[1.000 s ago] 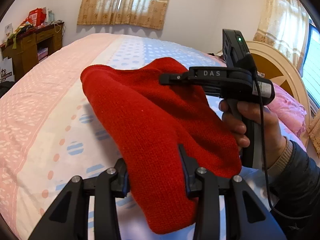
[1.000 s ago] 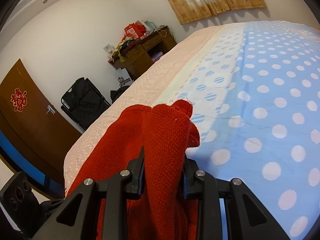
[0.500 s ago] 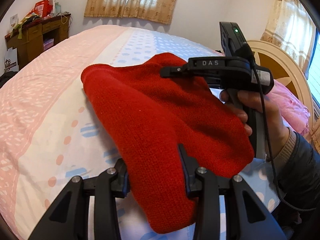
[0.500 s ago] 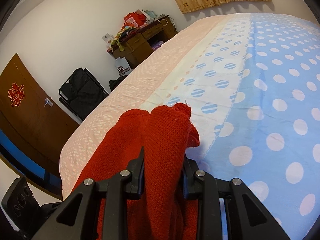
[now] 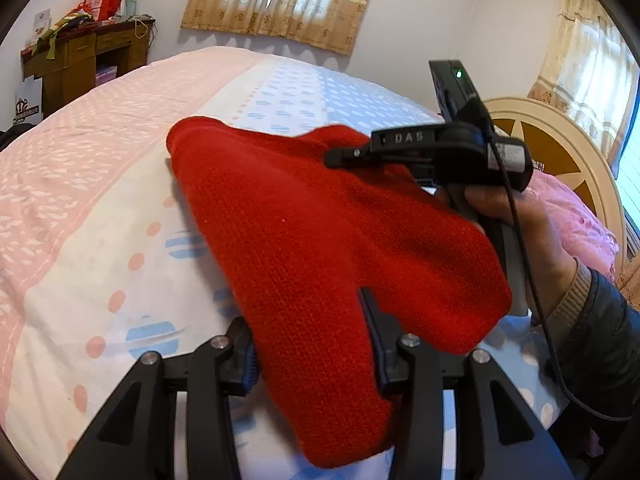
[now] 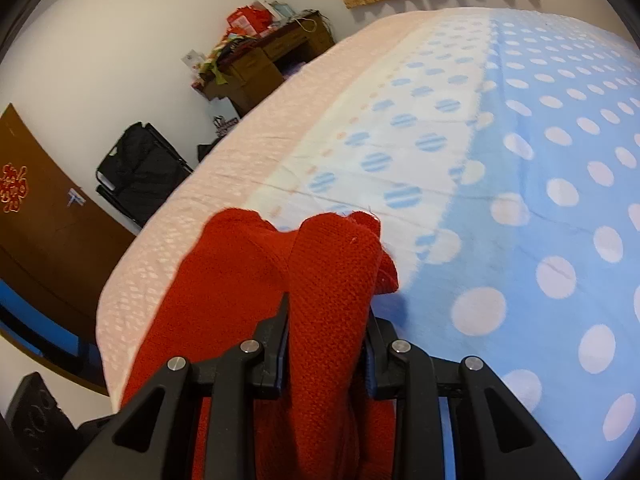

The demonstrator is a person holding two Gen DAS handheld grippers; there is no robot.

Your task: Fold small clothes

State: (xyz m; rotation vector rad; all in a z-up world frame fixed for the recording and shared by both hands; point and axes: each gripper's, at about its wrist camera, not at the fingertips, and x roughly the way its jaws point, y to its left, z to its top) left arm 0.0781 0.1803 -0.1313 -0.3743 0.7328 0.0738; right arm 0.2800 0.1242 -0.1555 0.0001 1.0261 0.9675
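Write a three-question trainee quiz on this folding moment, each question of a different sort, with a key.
1. True or false: the red knit garment lies flat on the bedspread, untouched by either tool.
2. Multiple choice: in the right wrist view, the right gripper is A) open over bare sheet, B) clamped on a bunched fold of the garment, C) holding a pillow.
3. Fill the blank: in the left wrist view the garment passes between the fingers of the left gripper, whose jaws have just been ____.

Key: 1 false, both grippers have it between their fingers. 2 B. 3 opening.
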